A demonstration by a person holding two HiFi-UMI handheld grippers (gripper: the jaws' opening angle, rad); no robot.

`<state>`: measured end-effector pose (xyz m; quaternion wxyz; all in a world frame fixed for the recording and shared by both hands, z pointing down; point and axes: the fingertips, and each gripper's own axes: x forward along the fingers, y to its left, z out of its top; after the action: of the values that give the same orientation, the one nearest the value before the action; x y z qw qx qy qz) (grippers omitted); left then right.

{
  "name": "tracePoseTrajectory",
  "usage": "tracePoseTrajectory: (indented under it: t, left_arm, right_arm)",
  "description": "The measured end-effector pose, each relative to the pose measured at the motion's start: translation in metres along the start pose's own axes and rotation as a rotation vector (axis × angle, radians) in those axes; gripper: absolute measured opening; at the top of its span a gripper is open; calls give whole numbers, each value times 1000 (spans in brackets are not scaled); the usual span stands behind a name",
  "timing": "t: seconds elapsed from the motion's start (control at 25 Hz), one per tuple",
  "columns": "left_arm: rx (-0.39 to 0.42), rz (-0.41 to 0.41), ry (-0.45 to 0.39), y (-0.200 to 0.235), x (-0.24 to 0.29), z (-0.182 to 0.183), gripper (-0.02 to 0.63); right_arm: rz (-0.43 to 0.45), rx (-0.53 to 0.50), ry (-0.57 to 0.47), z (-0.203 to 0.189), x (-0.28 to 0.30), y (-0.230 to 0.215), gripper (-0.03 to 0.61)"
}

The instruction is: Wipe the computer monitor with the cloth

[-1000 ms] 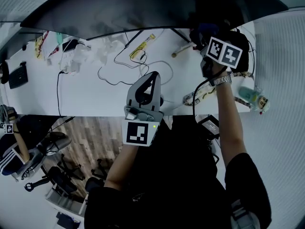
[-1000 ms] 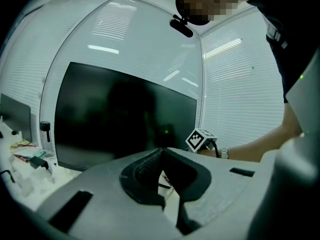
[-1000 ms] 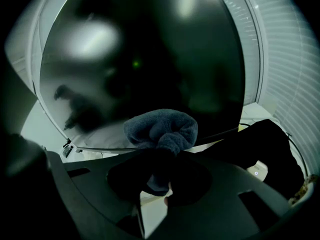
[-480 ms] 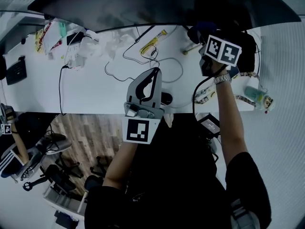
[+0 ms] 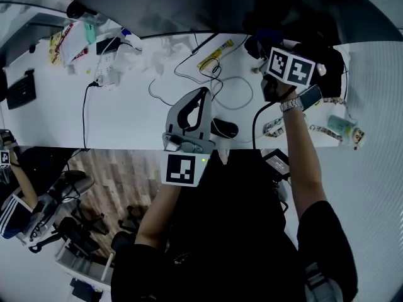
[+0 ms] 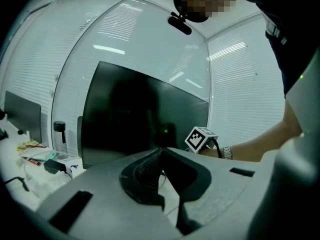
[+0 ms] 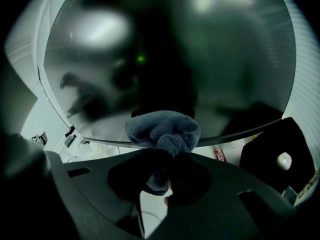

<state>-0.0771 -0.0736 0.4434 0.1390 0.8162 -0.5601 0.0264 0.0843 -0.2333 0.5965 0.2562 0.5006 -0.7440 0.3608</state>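
The dark monitor (image 5: 208,5) spans the top of the head view and fills the right gripper view (image 7: 170,49). A grey-blue cloth (image 7: 164,130) is bunched between the jaws of my right gripper (image 7: 162,156), which is shut on it close to the screen's lower edge. In the head view that right gripper (image 5: 267,49) is raised at the monitor's lower right part, its marker cube facing me. My left gripper (image 5: 196,102) hovers over the white desk's near edge with its jaws closed and nothing in them. From the left gripper view (image 6: 162,156) the monitor (image 6: 140,119) stands ahead.
The white desk (image 5: 126,118) carries loose cables (image 5: 217,80), a power strip (image 5: 104,74) and packets at the left, a yellow packet (image 5: 215,54), a dark mouse (image 5: 223,128) and a bottle (image 5: 343,129) at the right. A person's legs and office chairs (image 5: 44,212) are at lower left.
The head view has shifted, so the desk and its clutter sit lower and more to the right. My right gripper with the cloth stays at the screen's lower right; the left gripper barely moved.
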Motion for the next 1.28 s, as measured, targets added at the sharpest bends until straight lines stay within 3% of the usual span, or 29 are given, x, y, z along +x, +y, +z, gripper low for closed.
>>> tracePoseTrajectory:
  t: [0.4, 0.68, 1.28]
  left_arm:
    - [-3, -5, -10, 35, -9, 6, 6]
    - [-25, 48, -33, 67, -24, 14, 6]
    - [-54, 123, -52, 103, -56, 13, 6]
  right_arm:
    - [11, -17, 20, -5, 19, 50, 78]
    - [21, -47, 40, -11, 30, 83, 78]
    - [136, -152, 72, -17, 55, 176, 78]
